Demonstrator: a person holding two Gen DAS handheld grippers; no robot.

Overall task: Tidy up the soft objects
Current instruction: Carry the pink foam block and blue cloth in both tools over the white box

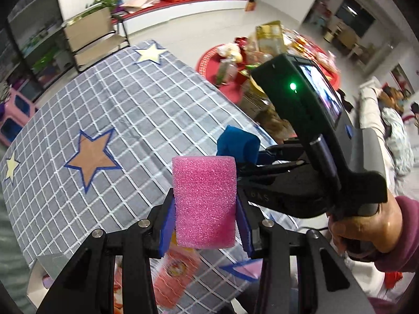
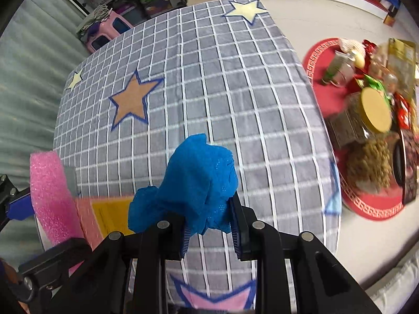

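My left gripper [image 1: 205, 218] is shut on a pink foam cylinder [image 1: 204, 201], held upright above the checked table [image 1: 146, 110]. The same pink foam cylinder [image 2: 51, 196] shows at the left edge of the right wrist view. My right gripper [image 2: 209, 226] is shut on a crumpled blue cloth [image 2: 195, 183], which bulges out above the fingers. In the left wrist view that blue cloth [image 1: 237, 144] sits at the tips of the right gripper, just behind the foam. A hand [image 1: 366, 227] in a maroon sleeve holds the right gripper's handle. Both grippers hang over the near part of the table.
The grey checked cloth carries an orange star [image 2: 131, 103], pale yellow stars [image 2: 244, 9] and a pink star [image 2: 213, 298]. An orange-pink box [image 1: 175, 274] lies below the near edge. A round red mat [image 2: 366, 204] on the floor holds jars and packets. A chair [image 1: 91, 34] stands behind the table.
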